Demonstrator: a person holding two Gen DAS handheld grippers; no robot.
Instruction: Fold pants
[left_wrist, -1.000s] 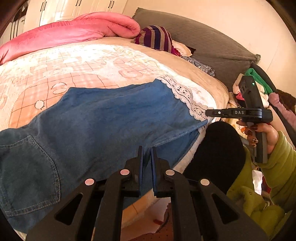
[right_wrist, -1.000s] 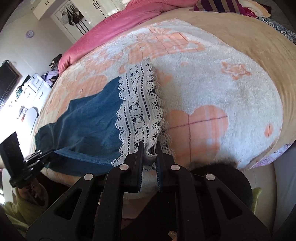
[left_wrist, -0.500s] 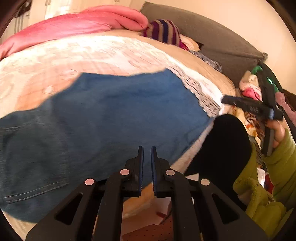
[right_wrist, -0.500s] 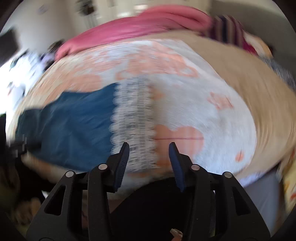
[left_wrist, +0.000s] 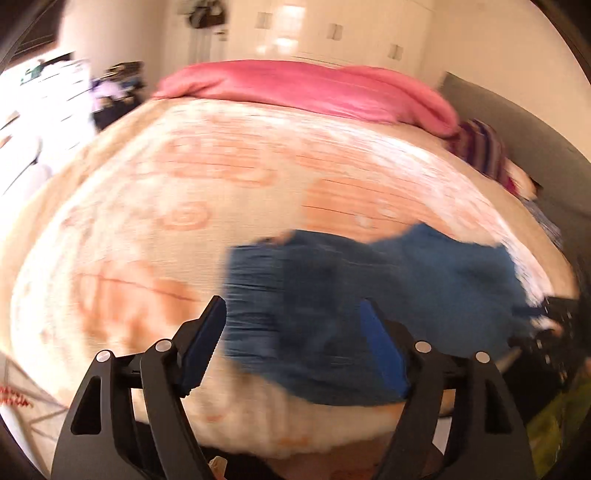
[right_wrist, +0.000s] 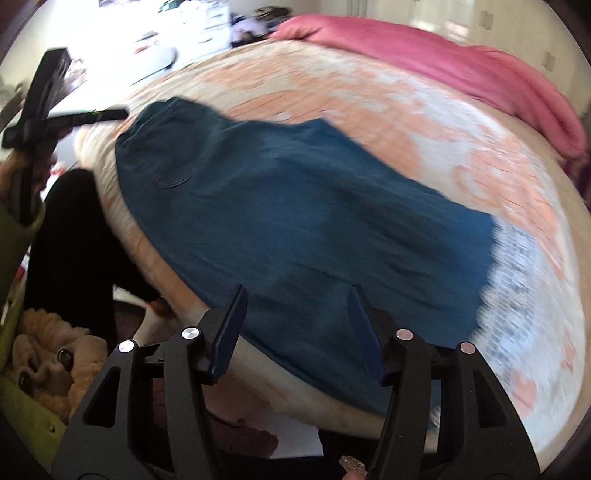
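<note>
Blue denim pants (right_wrist: 295, 203) with a white lace hem (right_wrist: 517, 280) lie flat across the near edge of the bed (right_wrist: 424, 122). My right gripper (right_wrist: 297, 295) hovers over their near edge; its jaws are opening and no cloth is pinched between them. In the left wrist view the pants (left_wrist: 369, 295) lie ahead and to the right. My left gripper (left_wrist: 291, 314) is over their waist end, its jaws are opening wide and hold nothing. The left gripper (right_wrist: 48, 110) also shows at the upper left of the right wrist view. Both views are motion-blurred.
A pink duvet (left_wrist: 314, 88) lies along the bed's far side, with a striped pillow (left_wrist: 480, 151) and a grey headboard (left_wrist: 517, 122) to its right. A person's black-clad leg (right_wrist: 70, 236) and green sleeve (right_wrist: 18, 236) stand at the near bed edge. White furniture (right_wrist: 192, 26) lies beyond.
Both grippers were shut on the pants' near edge and have let go, their jaws now apart. Both hands have swung sideways and rolled, and the pants lie still on the bed.
</note>
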